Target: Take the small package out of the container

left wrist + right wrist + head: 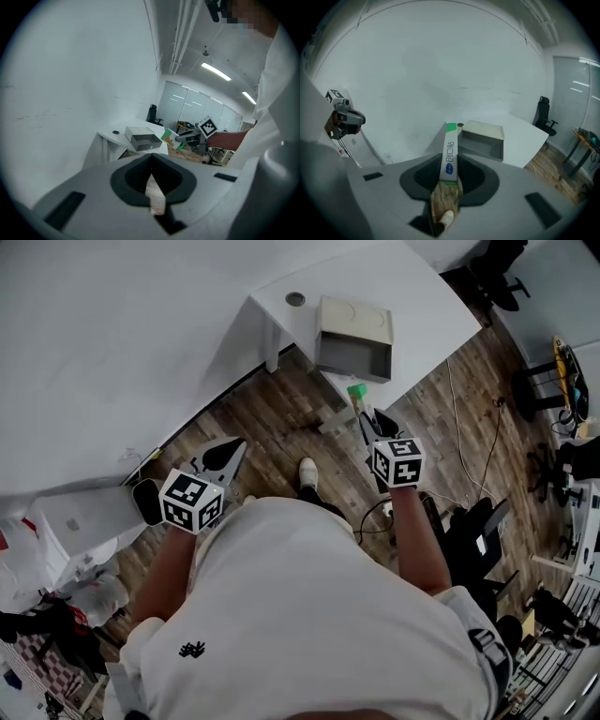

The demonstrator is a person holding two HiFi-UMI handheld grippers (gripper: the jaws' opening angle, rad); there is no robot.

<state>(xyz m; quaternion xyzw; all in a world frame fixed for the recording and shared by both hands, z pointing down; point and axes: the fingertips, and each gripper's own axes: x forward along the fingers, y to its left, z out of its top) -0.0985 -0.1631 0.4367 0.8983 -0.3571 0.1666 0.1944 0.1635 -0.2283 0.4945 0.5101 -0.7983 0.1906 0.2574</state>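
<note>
- Right gripper (364, 418) was seen clamped on the small package (355, 393); in the right gripper view its jaws were pressed on both sides of the package (449, 152), which stuck out forward past the tips.
- Package was noted as a slim white box with a green end and blue print.
- Package was held in the air over the wood floor (272, 418), clear of the container (354, 338), on the container's near side and not touching it.
- Container, a grey box with its open side turned toward the person, was left on the white table (422, 296) at the far side. Its inside (480, 145) appeared bare in the right gripper view.
- A round hole (295, 299) was seen in the tabletop, left of the container.
- Left gripper (228, 456) was held low on the left, well apart from the table. In its own view the jaws (151, 164) were closed tip to tip, with only floor visible through the gap behind them.
- From the left gripper view, the container (143, 139), the package (168, 136) and the right gripper (186, 138) were all picked up to the right of the white wall (70, 93).
- A shoe (307, 472) was seen on the floor between the two grippers.
- An office chair (543, 117) was seen far right, past the table.
</note>
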